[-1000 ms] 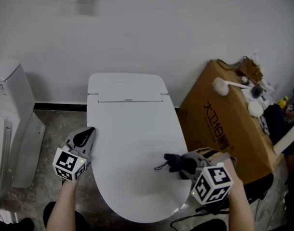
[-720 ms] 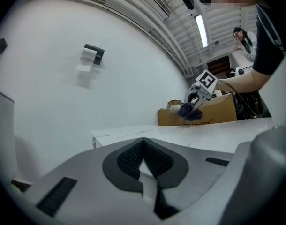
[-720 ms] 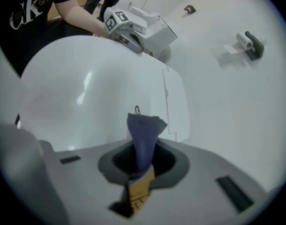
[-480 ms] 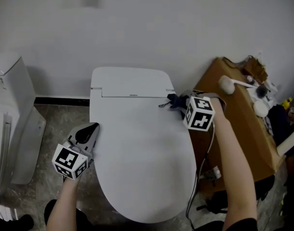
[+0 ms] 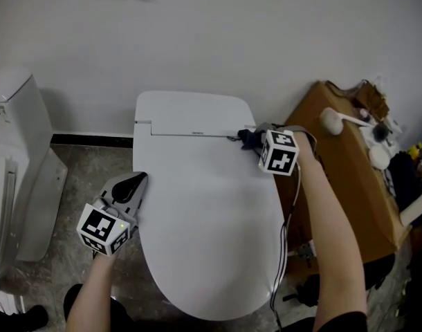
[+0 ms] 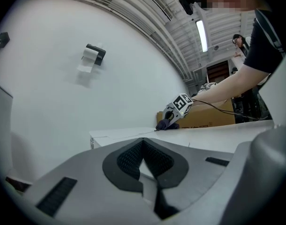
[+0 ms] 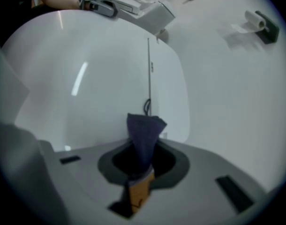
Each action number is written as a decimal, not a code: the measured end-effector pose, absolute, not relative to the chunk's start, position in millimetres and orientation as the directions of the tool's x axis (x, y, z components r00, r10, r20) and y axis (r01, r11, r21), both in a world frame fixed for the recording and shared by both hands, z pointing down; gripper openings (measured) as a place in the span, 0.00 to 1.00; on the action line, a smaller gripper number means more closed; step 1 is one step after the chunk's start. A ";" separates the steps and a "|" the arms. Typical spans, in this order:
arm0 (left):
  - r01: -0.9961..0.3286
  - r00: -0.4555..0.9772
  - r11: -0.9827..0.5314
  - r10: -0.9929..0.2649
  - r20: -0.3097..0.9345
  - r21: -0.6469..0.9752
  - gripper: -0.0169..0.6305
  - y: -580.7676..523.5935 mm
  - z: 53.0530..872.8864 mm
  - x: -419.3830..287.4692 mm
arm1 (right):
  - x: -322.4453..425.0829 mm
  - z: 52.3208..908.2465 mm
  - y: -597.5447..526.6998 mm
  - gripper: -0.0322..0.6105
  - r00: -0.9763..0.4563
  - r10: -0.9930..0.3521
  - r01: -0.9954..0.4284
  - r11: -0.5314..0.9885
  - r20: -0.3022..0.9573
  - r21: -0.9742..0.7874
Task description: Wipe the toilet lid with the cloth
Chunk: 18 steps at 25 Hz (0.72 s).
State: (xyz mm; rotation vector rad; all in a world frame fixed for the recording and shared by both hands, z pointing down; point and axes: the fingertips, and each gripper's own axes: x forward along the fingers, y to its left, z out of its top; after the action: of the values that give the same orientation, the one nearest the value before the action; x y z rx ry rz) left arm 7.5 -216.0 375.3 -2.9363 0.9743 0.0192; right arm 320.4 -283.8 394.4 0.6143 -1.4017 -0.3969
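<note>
A dark blue cloth (image 5: 246,138), bunched to a point, is gripped by the right tongs (image 5: 253,141) at the rear right corner of the one white toilet lid (image 5: 204,220). The left tongs (image 5: 136,181) are closed, empty, beside its left edge. A grey floor (image 5: 83,164) and one cardboard box (image 5: 342,178) are seen.

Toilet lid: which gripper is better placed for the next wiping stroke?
Right, probably. The right gripper is shut on the cloth at the back right corner of the toilet lid; the left gripper is shut, empty, at its left edge.
</note>
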 end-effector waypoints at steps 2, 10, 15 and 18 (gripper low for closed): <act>-0.600 0.800 -0.799 -0.599 -0.030 -0.039 0.05 -215.3 375.5 6.9 | 321.6 400.8 -277.9 0.15 0.141 -0.581 -0.101 0.797 0.801 0.596; -0.600 0.800 -0.799 -0.599 -0.042 -0.032 0.05 -216.6 374.5 6.1 | 317.3 408.6 -258.8 0.15 0.127 -0.566 -0.097 0.810 0.814 0.578; -0.600 0.800 -0.799 -0.599 -0.037 -0.036 0.05 -216.0 375.4 6.0 | 312.3 410.3 -244.1 0.15 0.106 -0.571 -0.093 0.810 0.814 0.580; -0.602 0.799 -0.798 -0.601 -0.035 -0.039 0.05 -216.3 375.3 5.8 | 310.6 410.2 -236.9 0.15 0.092 -0.581 -0.095 0.803 0.808 0.588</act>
State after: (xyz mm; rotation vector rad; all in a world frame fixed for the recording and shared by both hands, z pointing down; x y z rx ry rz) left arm 5.8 -216.3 375.3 -2.9337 0.9814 0.0326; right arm 310.6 -236.9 410.2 0.5809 -1.4531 -0.3930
